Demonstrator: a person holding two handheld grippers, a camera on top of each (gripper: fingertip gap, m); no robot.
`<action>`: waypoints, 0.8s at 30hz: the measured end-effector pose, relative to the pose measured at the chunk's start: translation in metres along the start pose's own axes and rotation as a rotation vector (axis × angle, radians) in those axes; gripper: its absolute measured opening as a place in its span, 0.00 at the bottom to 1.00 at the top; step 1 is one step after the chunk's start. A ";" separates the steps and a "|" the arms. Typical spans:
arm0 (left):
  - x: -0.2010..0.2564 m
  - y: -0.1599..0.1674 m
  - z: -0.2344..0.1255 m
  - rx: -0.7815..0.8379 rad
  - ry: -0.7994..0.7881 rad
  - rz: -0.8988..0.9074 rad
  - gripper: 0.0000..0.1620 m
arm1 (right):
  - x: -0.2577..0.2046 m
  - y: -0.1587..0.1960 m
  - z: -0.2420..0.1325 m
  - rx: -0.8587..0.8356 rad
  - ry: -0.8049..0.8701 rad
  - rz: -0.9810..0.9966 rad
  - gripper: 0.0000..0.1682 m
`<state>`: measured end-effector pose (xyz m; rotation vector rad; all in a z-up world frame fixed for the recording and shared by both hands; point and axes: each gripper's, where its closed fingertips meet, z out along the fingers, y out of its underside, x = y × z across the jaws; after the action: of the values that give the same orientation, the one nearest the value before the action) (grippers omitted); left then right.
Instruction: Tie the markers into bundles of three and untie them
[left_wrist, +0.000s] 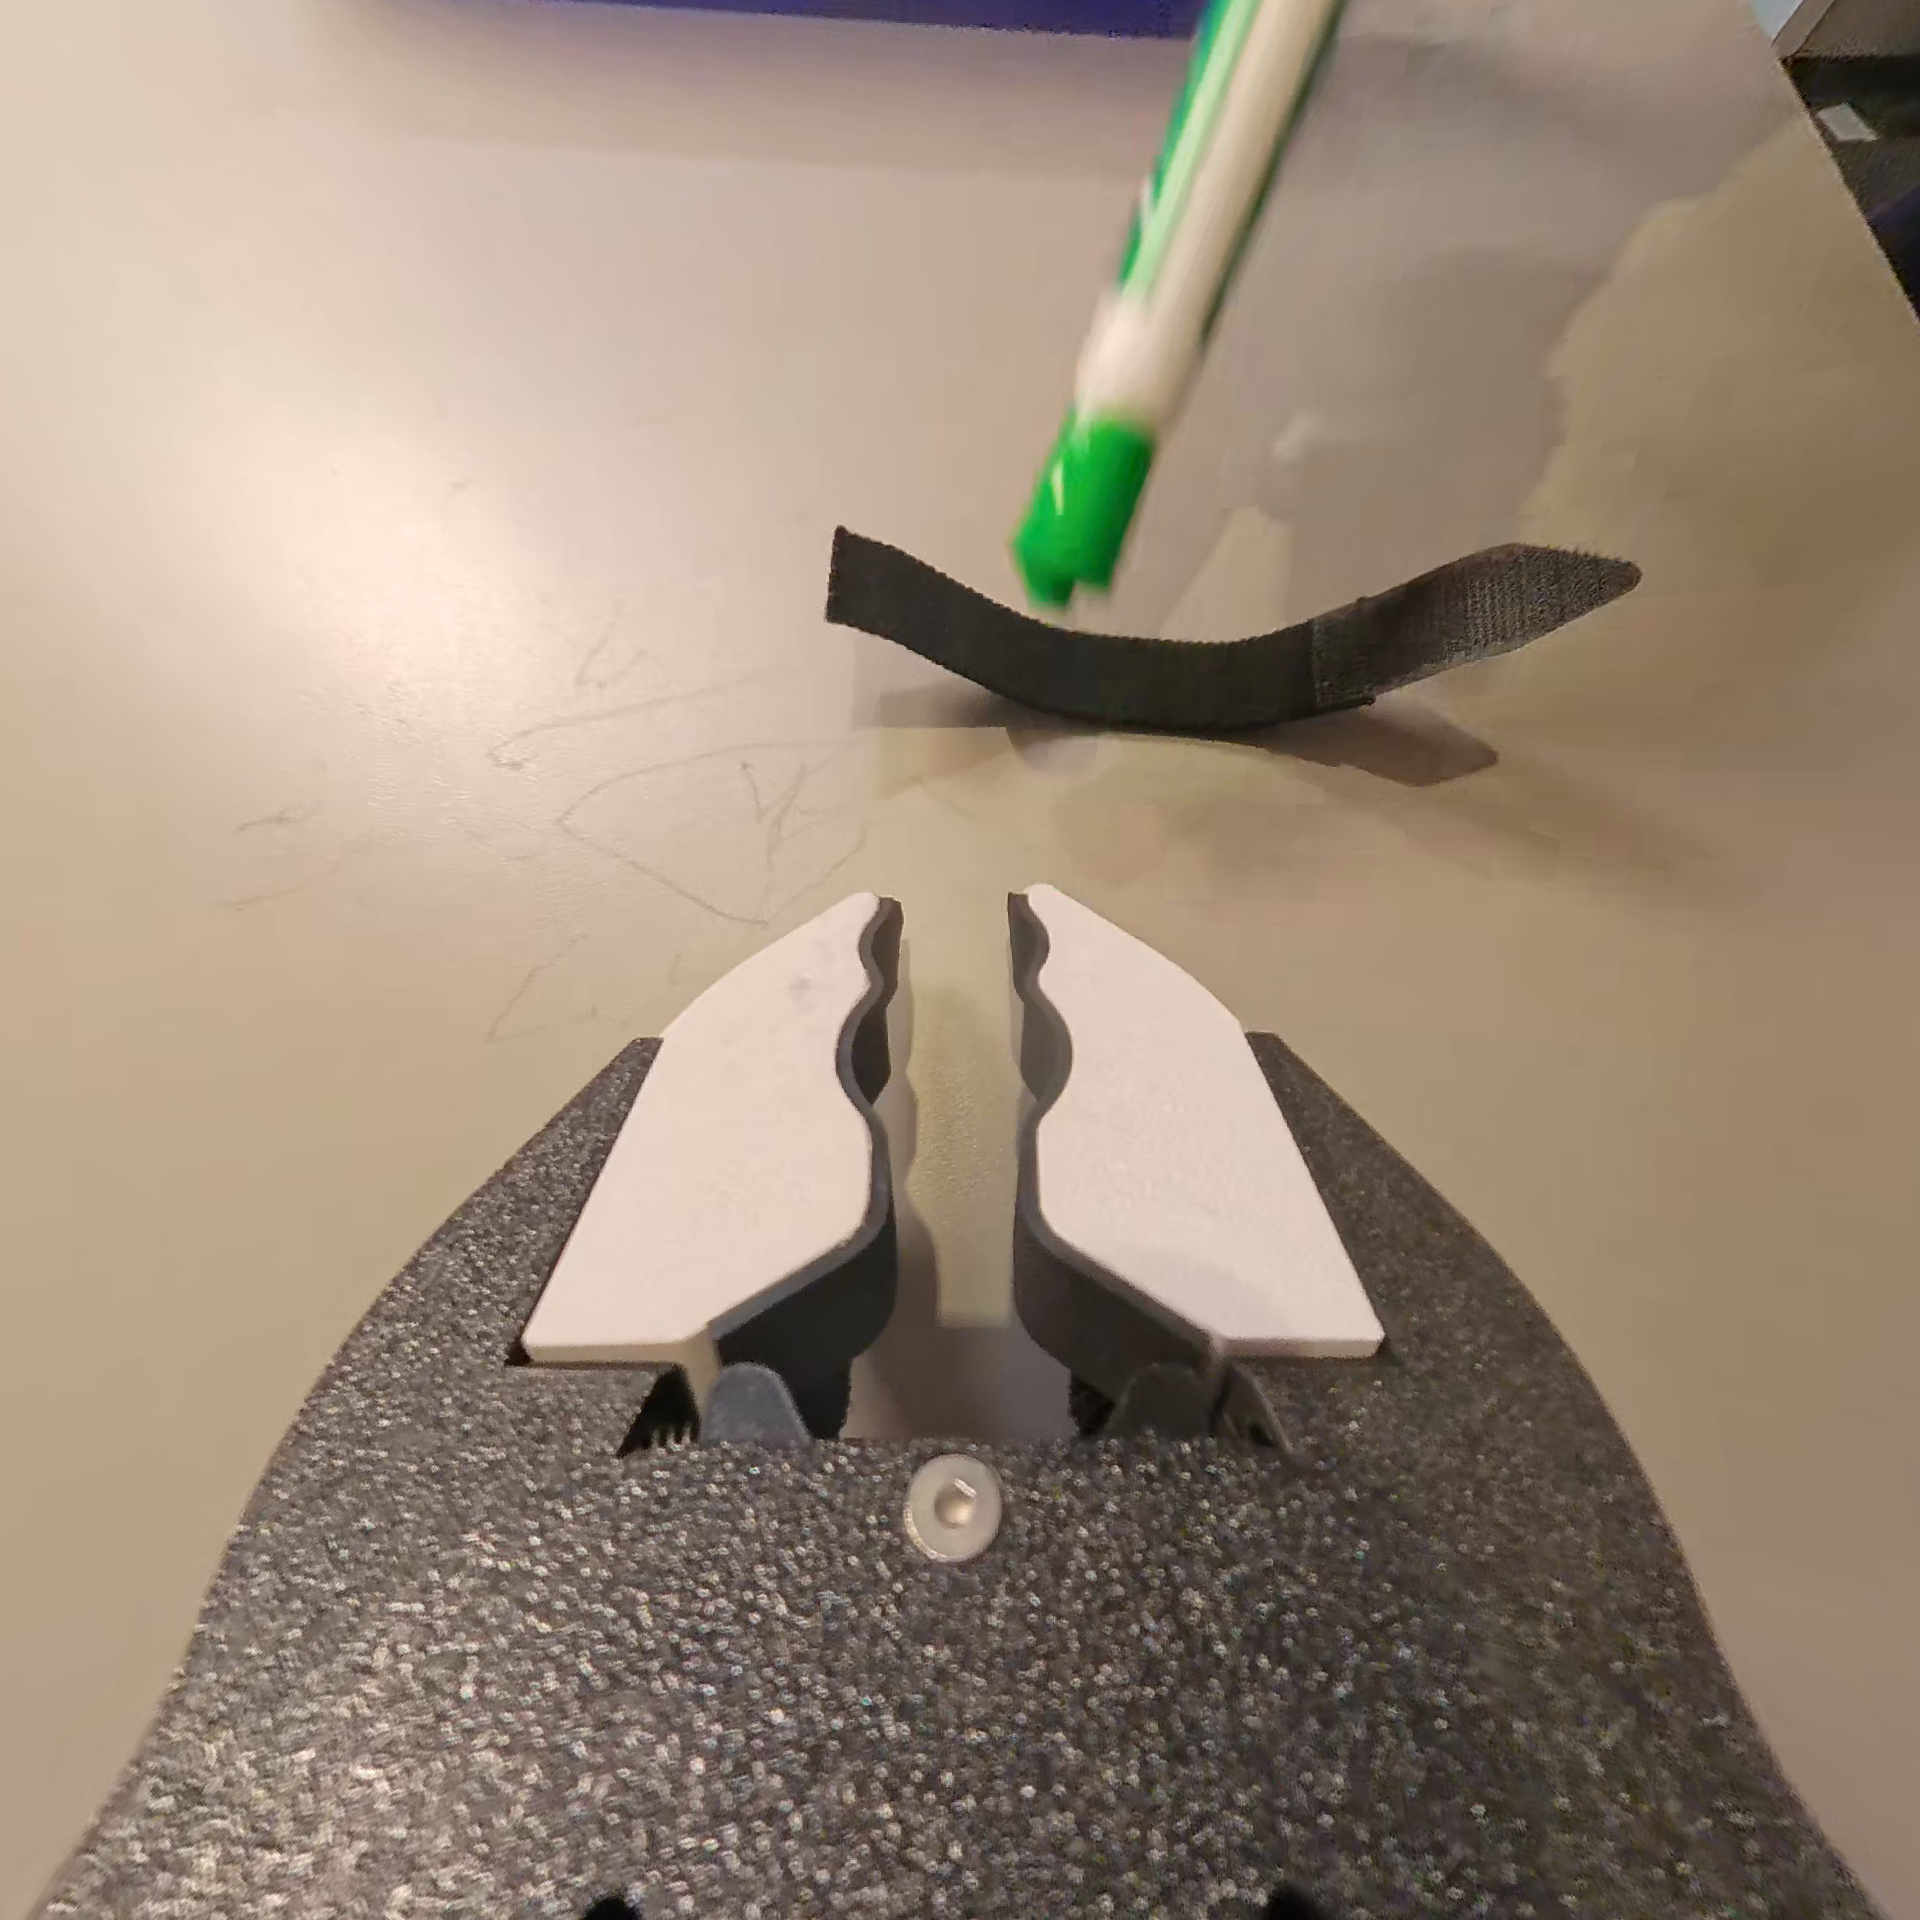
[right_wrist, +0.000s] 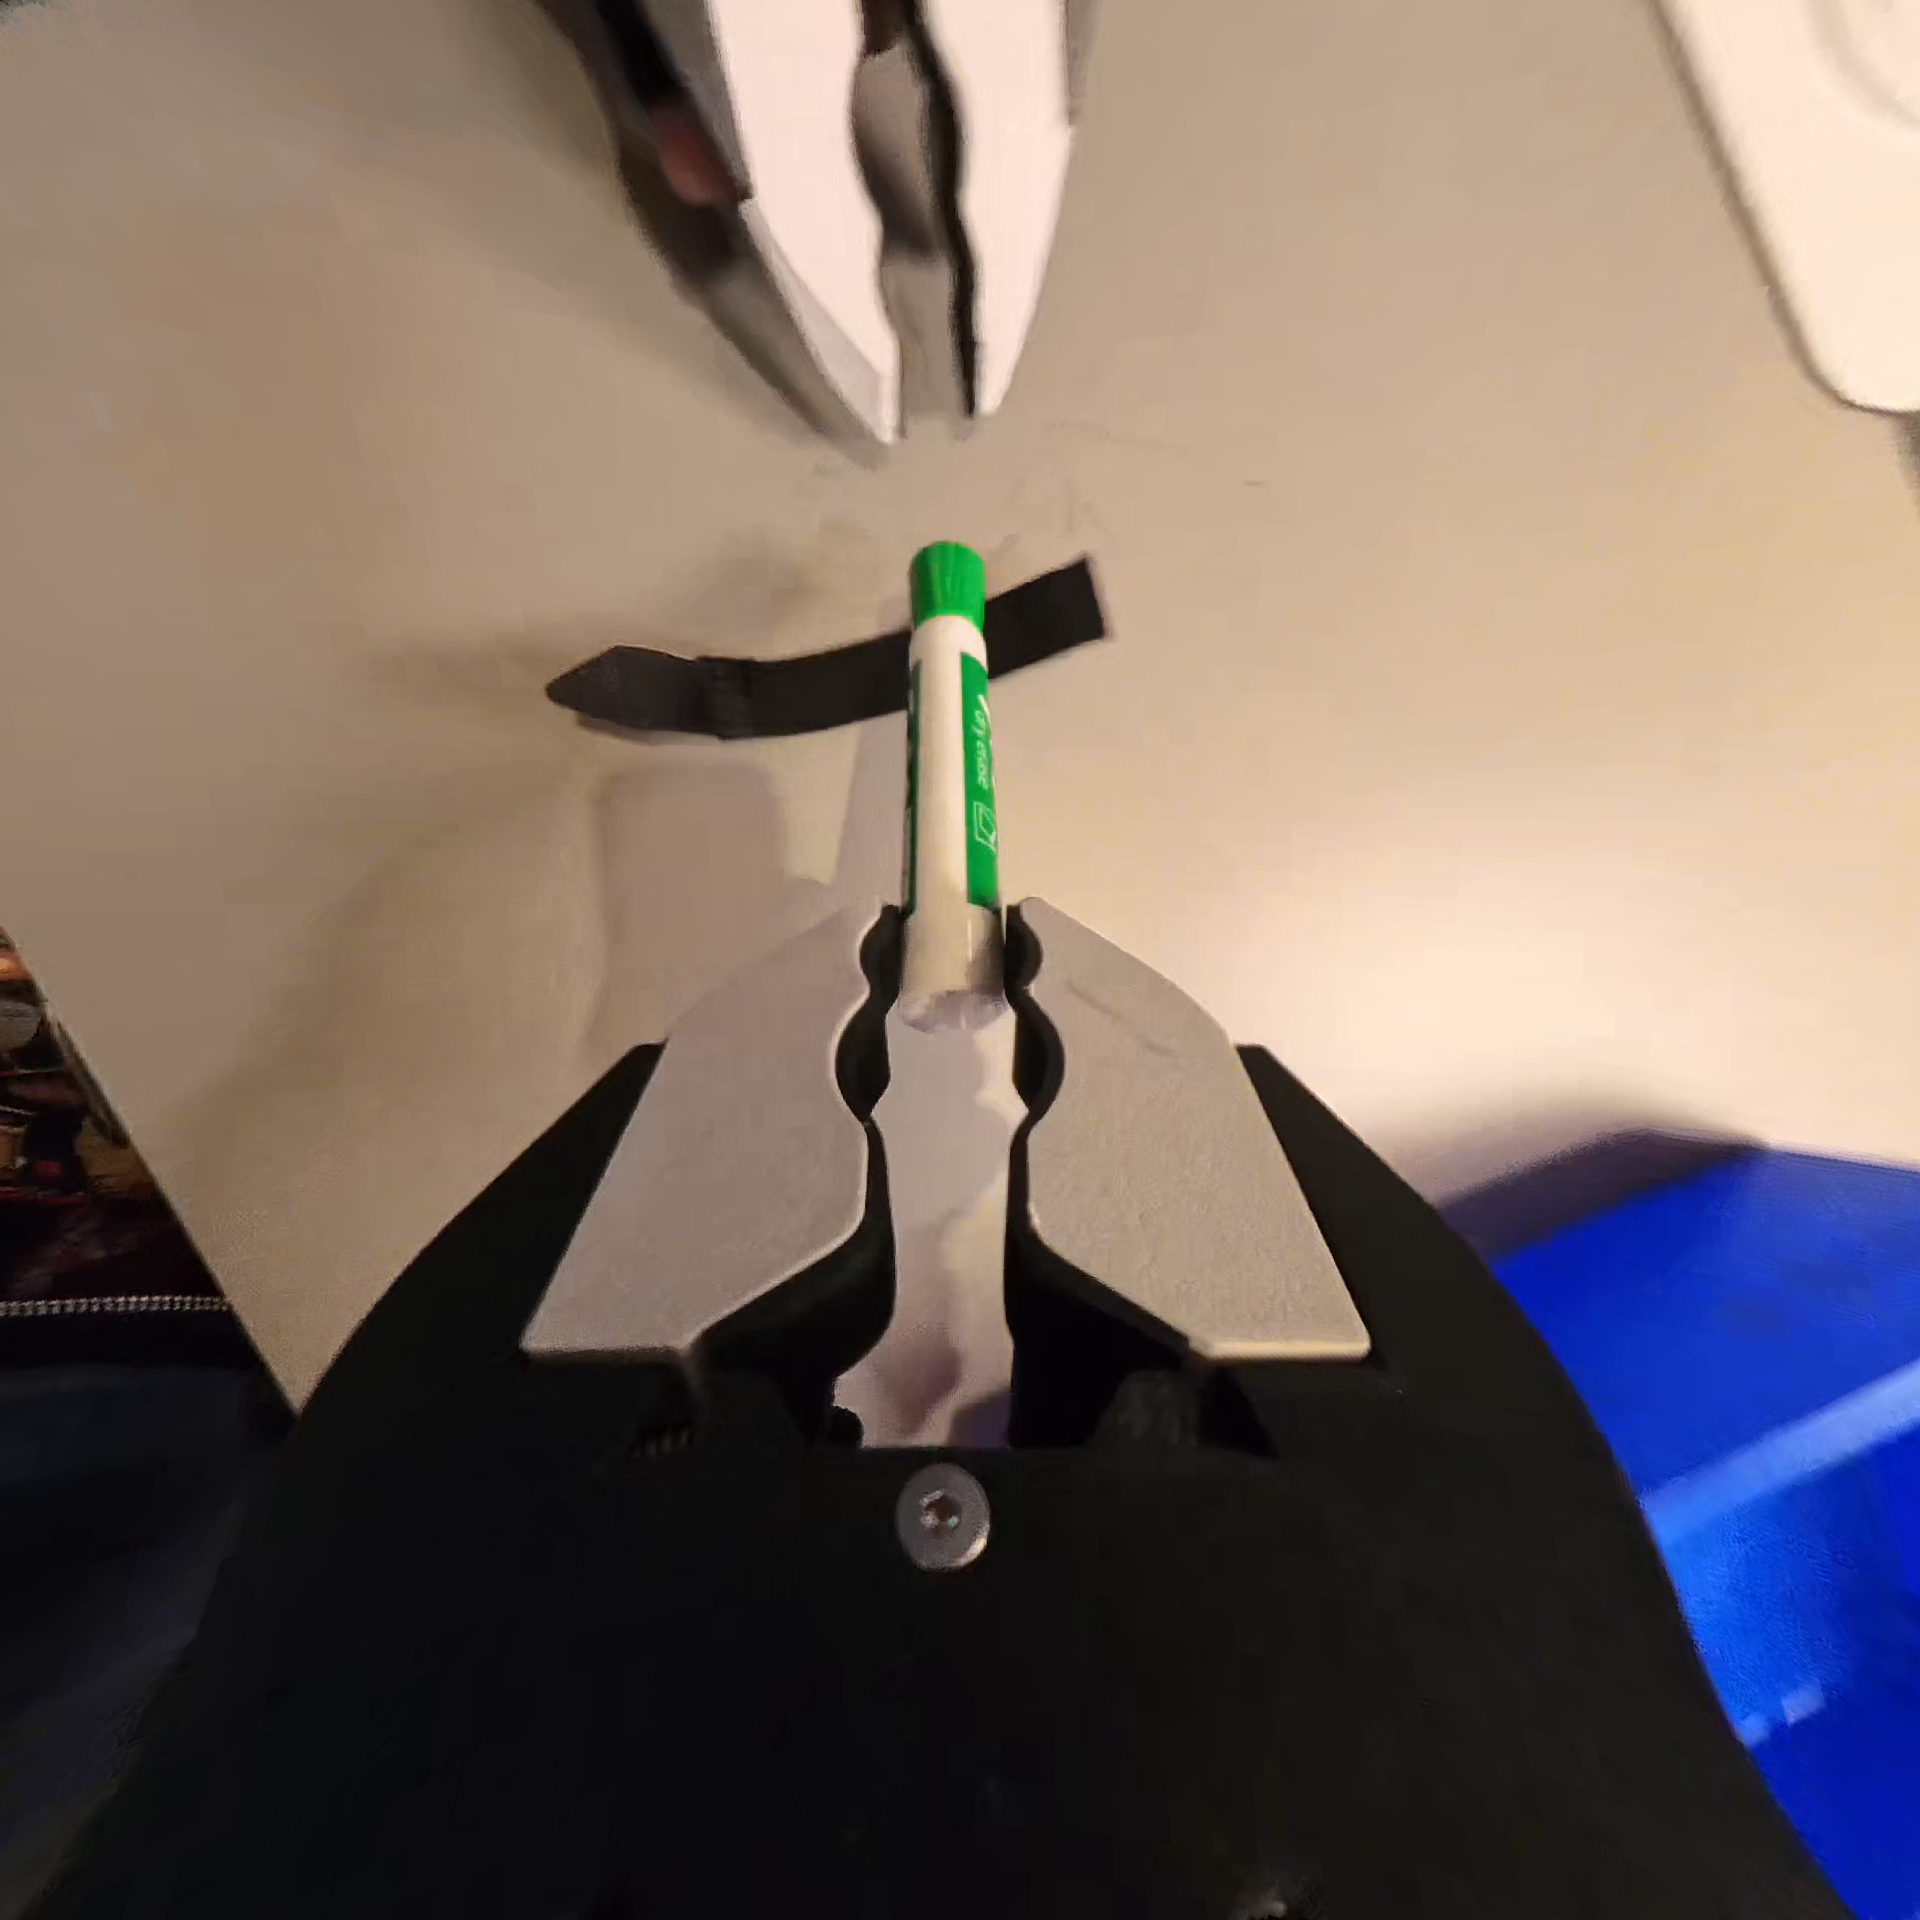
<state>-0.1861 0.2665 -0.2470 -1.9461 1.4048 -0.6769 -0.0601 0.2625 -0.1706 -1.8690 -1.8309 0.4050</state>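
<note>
A green-and-white marker (right_wrist: 951, 748) is held by its rear end in my right gripper (right_wrist: 951, 925), which is shut on it. The green cap points forward and hangs just over a black hook-and-loop strap (right_wrist: 810, 675) lying open on the beige table. In the left wrist view the marker (left_wrist: 1153, 343) comes down from the top, blurred, its cap just above the strap (left_wrist: 1195, 665). My left gripper (left_wrist: 954, 914) is empty, its jaws a narrow gap apart, a short way in front of the strap. It also shows blurred in the right wrist view (right_wrist: 935, 416), opposite the marker.
A blue bin (right_wrist: 1714, 1403) sits at the lower right of the right wrist view. A white object (right_wrist: 1818, 208) lies at the top right. The table edge (right_wrist: 135, 1122) runs along the left, and a table edge (left_wrist: 1860, 208) shows at the right of the left wrist view. Across from one pair of fingers to the other is roughly 15 centimeters. The strap (left_wrist: 1195, 665) is about 7 centimeters from my left fingertips. Seen from the right wrist view (right_wrist: 820, 697) as well.
</note>
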 end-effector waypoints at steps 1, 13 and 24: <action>0.000 0.000 0.000 -0.001 -0.001 0.001 0.13 | 0.009 0.003 -0.018 0.029 0.040 0.031 0.11; -0.001 0.002 0.002 -0.017 -0.009 0.000 0.13 | 0.130 0.190 -0.125 -0.110 0.487 0.549 0.11; 0.000 0.004 0.003 -0.032 -0.001 -0.001 0.13 | 0.100 0.239 -0.078 -0.221 0.190 0.679 0.19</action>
<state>-0.1863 0.2665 -0.2518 -1.9718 1.4220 -0.6571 0.1891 0.3558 -0.2208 -2.5645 -1.1142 0.2379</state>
